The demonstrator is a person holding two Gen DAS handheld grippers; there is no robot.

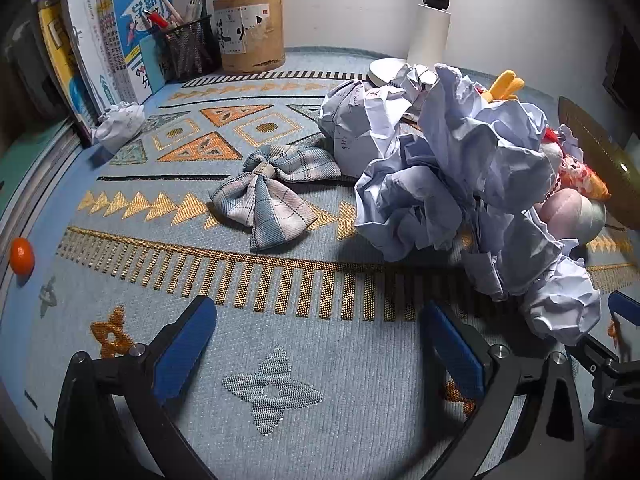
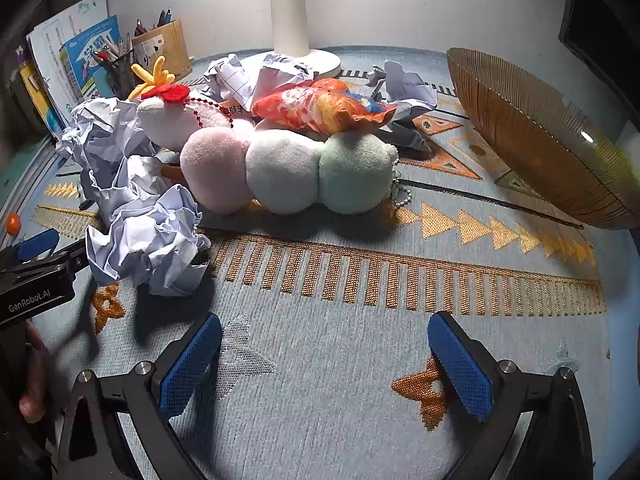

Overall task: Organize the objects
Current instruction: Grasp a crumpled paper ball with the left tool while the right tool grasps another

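A heap of crumpled paper (image 1: pixel 460 168) lies on the patterned mat (image 1: pixel 280 340), with more crumpled paper (image 2: pixel 148 240) in the right wrist view. A plaid fabric bow (image 1: pixel 272 192) rests left of the heap. A three-ball plush (image 2: pixel 288 172), a white plush toy (image 2: pixel 172 120) and an orange snack bag (image 2: pixel 320 110) sit among the papers. My left gripper (image 1: pixel 320 344) hovers open over bare mat, short of the bow. Over the mat in front of the plush my right gripper (image 2: pixel 324 356) is open and holds nothing.
Books (image 1: pixel 120 52), a mesh pen cup (image 1: pixel 188 48) and a round pen holder (image 1: pixel 250 32) stand at the back left. A lamp base (image 2: pixel 304 56) is behind the pile. A gold ribbed bowl (image 2: pixel 540 140) sits right. A small orange (image 1: pixel 21 256) lies far left, a paper ball (image 1: pixel 120 122) by the books.
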